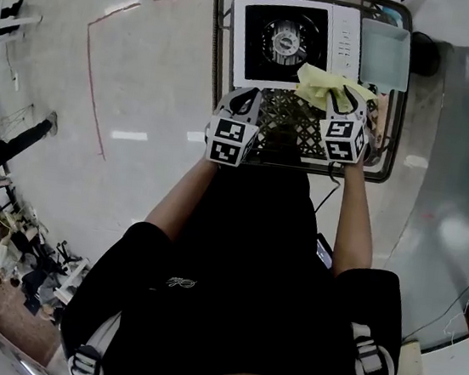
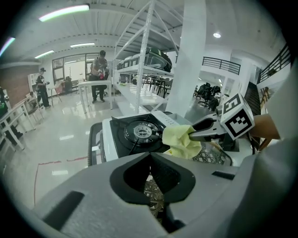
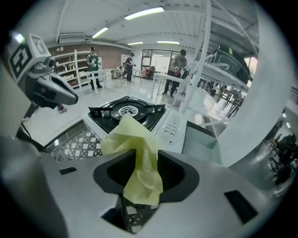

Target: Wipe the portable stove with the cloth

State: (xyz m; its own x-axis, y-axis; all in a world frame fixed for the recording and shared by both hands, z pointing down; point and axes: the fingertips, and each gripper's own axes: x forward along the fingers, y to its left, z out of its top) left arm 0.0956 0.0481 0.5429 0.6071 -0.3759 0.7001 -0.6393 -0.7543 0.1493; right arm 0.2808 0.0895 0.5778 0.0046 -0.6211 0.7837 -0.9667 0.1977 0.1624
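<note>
Stove [image 1: 279,42] sits in the far half of a metal-rimmed tray [image 1: 209,67]: a white body with a black top and a round burner [image 1: 281,38] in the middle. Its left and far sides run close along the rim. Just beside its right side, next to the strip of controls, stands a pale open-topped box [image 1: 384,56], also inside the tray. The near half of the tray is lattice floor [image 1: 290,125].

My right tongs [image 1: 336,97] have the yellow cloth [image 1: 323,87] pinched between the jaws. The jaws stand only a little apart, with the bunched cloth filling the gap. One end sticks out past the tips in a crumpled wad and the other hangs down behind the pads. That wad is over the stove's near right corner; I cannot tell whether it touches the surface. My left tongs [image 1: 244,98] have the jaws brought together on nothing, and they are held over the lattice at the stove's near left corner, well apart from the cloth.

Most of the black top lies uncovered beyond both tongs. The box hems in the right side and the rim the left. Glossy floor surrounds the tray, with a red line [image 1: 92,95] off to the left.
</note>
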